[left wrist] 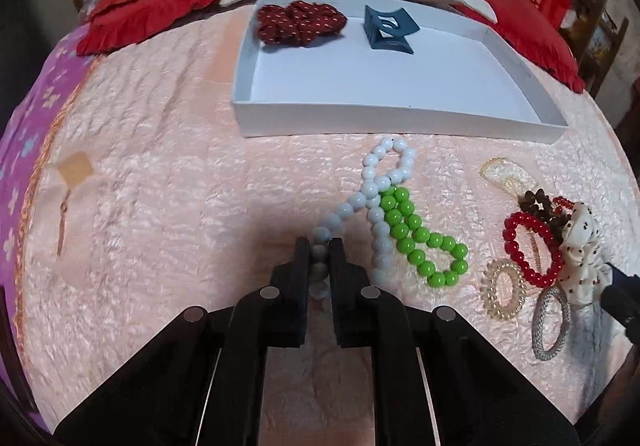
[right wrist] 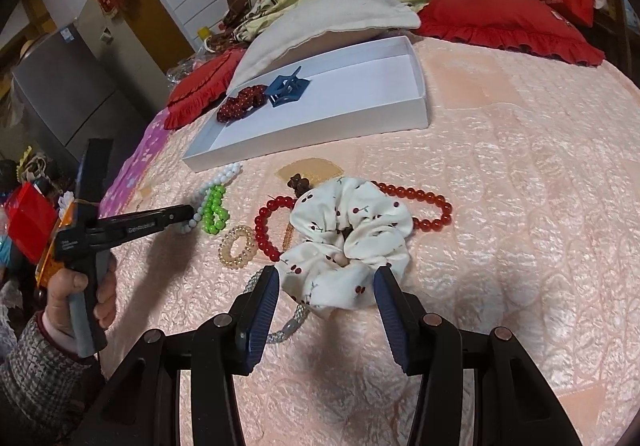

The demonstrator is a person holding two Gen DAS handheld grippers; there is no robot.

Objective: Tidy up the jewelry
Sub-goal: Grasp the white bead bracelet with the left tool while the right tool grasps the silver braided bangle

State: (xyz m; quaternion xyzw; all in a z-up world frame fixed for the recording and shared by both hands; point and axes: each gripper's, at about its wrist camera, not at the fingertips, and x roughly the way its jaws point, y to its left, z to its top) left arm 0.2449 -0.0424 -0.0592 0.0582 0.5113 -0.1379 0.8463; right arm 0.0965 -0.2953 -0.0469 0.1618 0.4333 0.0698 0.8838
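Pink quilted bedspread (left wrist: 160, 166), pillows behind, white box (left wrist: 400, 122) at the far side. Done, as judged: two pieces in the box, one dark red scrunchie (left wrist: 300, 22) and one blue claw clip (left wrist: 390, 30). Left on the quilt: one white bead strand (left wrist: 376, 198), one green bead strand (left wrist: 420, 242), one red bead bracelet (right wrist: 266, 232), one longer red strand (right wrist: 432, 202), one cherry scrunchie (right wrist: 352, 238), one coil tie (right wrist: 236, 248), one silver ring (left wrist: 552, 322), some small bits unclear. Left gripper (left wrist: 320, 246) clamped on the white bead strand. Right gripper (right wrist: 326, 278) apart, straddling the cherry scrunchie's near edge, not pressing.
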